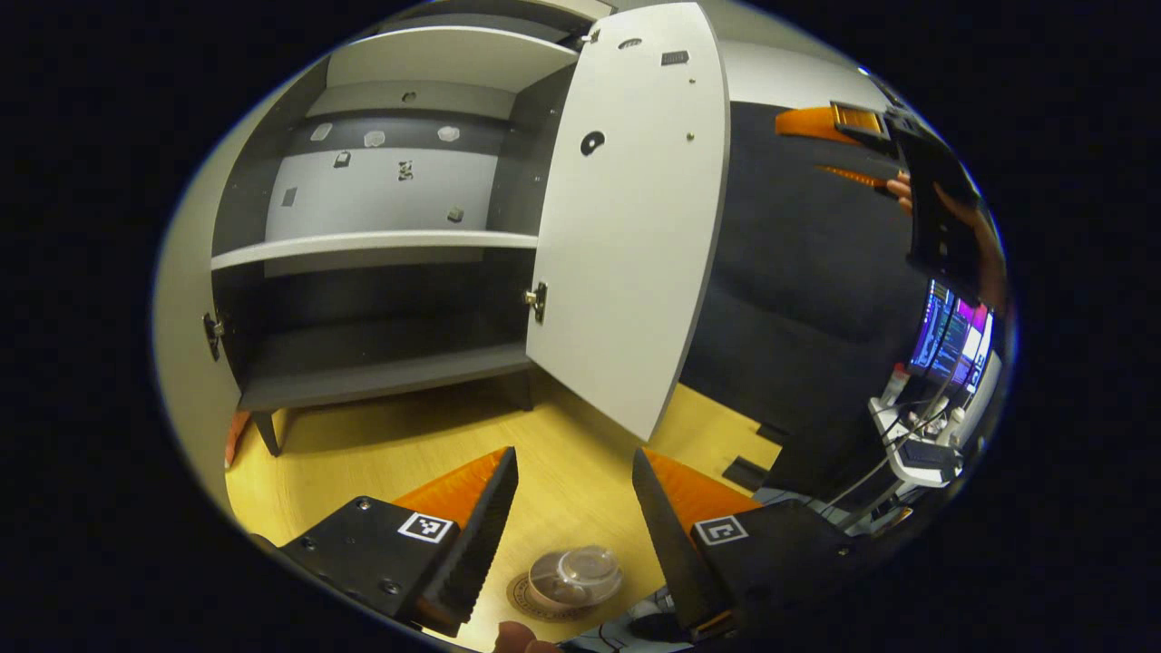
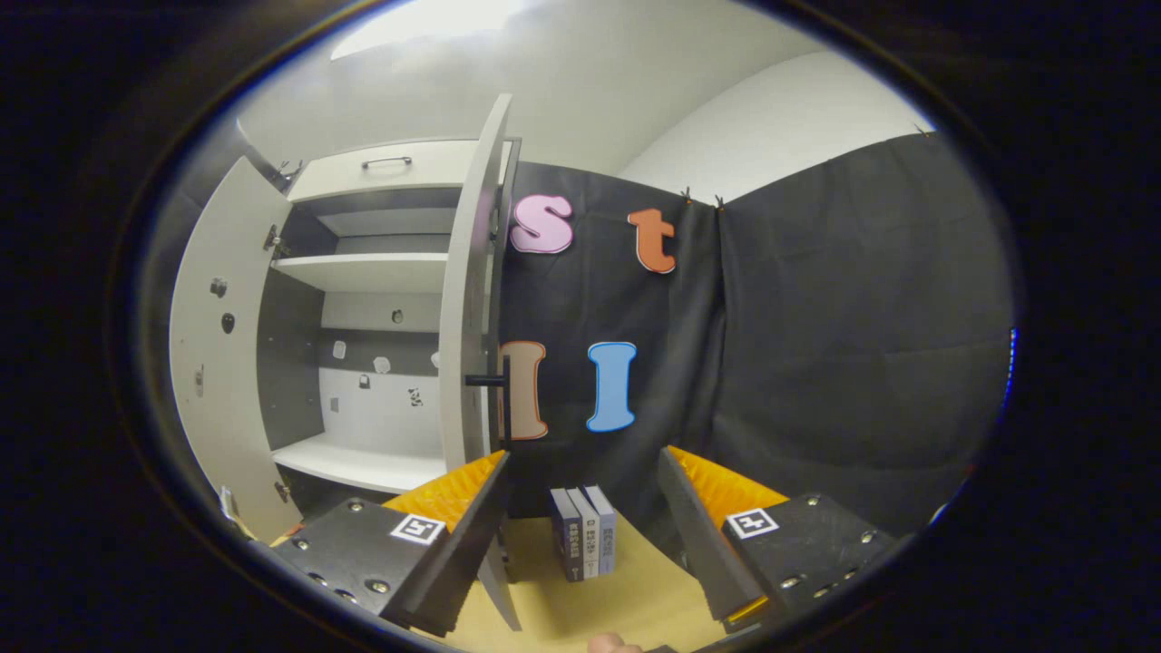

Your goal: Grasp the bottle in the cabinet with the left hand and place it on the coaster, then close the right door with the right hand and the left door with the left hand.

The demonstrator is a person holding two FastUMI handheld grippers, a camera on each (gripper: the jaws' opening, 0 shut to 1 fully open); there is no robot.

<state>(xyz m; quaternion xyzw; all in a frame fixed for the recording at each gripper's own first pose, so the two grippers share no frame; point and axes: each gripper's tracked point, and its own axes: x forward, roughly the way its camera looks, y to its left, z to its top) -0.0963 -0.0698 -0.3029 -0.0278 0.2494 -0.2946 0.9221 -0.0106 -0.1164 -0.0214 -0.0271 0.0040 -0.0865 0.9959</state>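
In the left gripper view, the left gripper was held with its fingers spread apart and nothing between them; just below, the bottle was seen standing on the coaster on the wooden table. Beyond, the cabinet stood with both doors open, the right door swung outward. In the right gripper view, the right gripper was likewise held apart and empty, with three books behind it.

One cabinet with two open doors, one bottle, three books.

Open claw faces the cabinet's swung-out right door.
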